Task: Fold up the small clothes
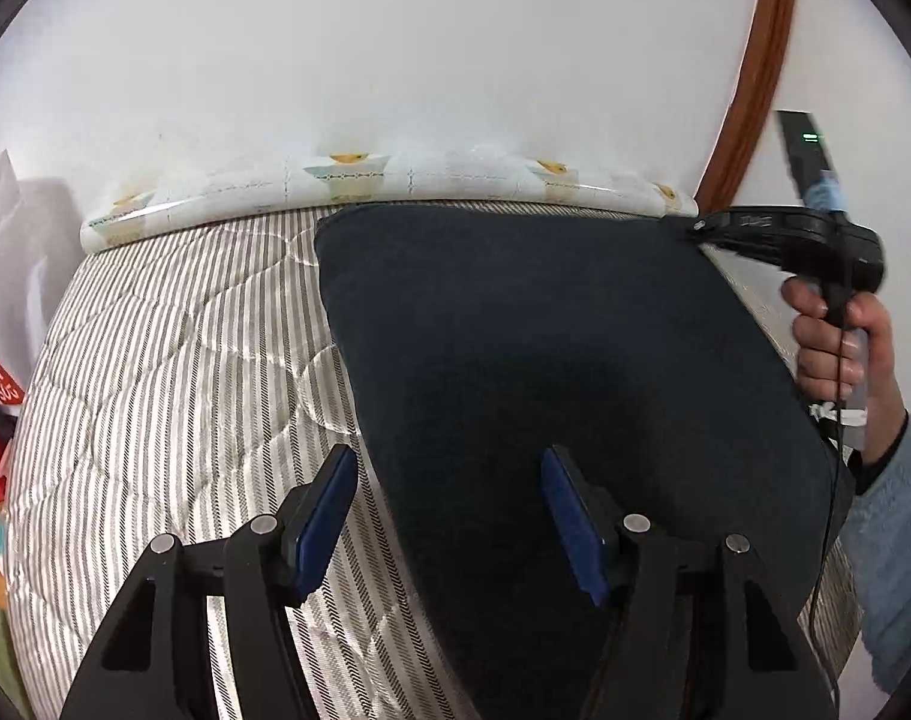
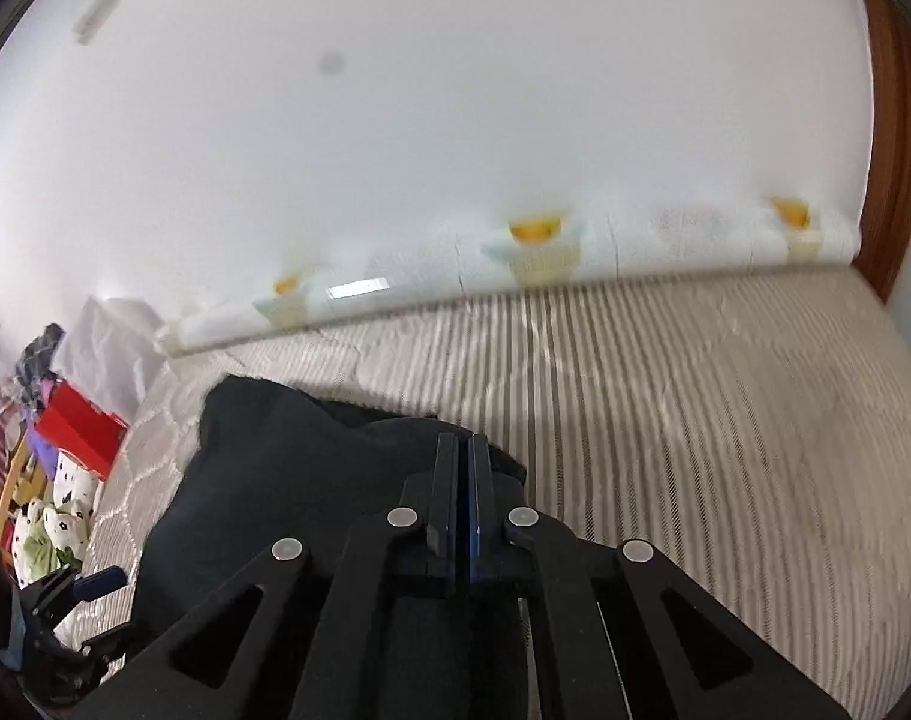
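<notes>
Both grippers [image 1: 449, 516] [image 2: 462, 450] angled downward over garment [image 1: 545, 360]

Garment [image 1: 545, 360]: dark navy, plain.
Mattress [image 1: 185, 360]: grey and off-white stripes, quilted.
Roll by wall [image 1: 347, 177]: white, with yellow-and-pale-blue motifs.
Wall [image 1: 395, 60]: white.
Gripper pads [image 1: 326, 516]: blue, on black frames.
Sleeve [image 1: 893, 540]: light blue.
Box [image 2: 80, 429]: red.
Frame [image 1: 767, 60]: reddish-brown wood.
</notes>
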Demonstrator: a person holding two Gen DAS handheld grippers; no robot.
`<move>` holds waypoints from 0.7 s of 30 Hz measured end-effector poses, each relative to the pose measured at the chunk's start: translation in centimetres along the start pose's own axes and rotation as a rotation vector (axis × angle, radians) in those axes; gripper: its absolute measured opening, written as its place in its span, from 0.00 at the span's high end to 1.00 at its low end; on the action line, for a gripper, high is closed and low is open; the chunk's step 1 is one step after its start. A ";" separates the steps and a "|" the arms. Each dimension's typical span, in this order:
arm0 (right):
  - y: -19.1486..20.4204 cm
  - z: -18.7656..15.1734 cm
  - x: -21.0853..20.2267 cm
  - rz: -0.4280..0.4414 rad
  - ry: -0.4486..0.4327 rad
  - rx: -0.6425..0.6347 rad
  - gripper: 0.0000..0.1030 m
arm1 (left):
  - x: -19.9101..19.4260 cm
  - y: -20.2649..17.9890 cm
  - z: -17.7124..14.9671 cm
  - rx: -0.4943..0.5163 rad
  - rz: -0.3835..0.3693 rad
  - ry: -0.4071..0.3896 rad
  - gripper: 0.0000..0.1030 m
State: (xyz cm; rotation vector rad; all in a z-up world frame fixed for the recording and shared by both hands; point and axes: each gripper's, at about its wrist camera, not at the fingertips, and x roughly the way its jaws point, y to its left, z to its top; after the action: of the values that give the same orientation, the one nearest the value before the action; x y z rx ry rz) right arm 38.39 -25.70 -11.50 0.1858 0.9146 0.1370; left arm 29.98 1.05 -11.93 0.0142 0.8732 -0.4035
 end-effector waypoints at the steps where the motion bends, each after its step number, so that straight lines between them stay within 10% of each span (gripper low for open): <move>1: 0.2 -0.1 0.8 -0.022 0.019 -0.012 0.98 | 0.0 0.0 0.0 0.002 0.003 0.003 0.40; 13: 0.3 -6.1 -6.8 -0.040 0.046 -0.090 0.61 | -2.7 0.0 -2.6 -0.047 -0.031 -0.004 0.40; 19: -0.2 -10.3 -7.5 0.039 0.088 -0.086 0.63 | -3.3 -0.4 -4.0 -0.082 -0.054 0.003 0.40; 20: -0.5 -10.7 -7.2 0.060 0.092 -0.067 0.68 | -3.3 -0.4 -4.1 -0.090 -0.058 0.006 0.40; 21: -0.7 -10.8 -7.1 0.082 0.089 -0.053 0.95 | -3.4 -0.4 -4.2 -0.097 -0.060 0.009 0.40</move>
State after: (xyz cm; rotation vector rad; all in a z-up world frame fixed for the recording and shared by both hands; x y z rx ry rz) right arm 25.50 -26.70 -12.61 0.1692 0.9918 0.2465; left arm 24.76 2.55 -12.10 -0.1001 0.9031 -0.4173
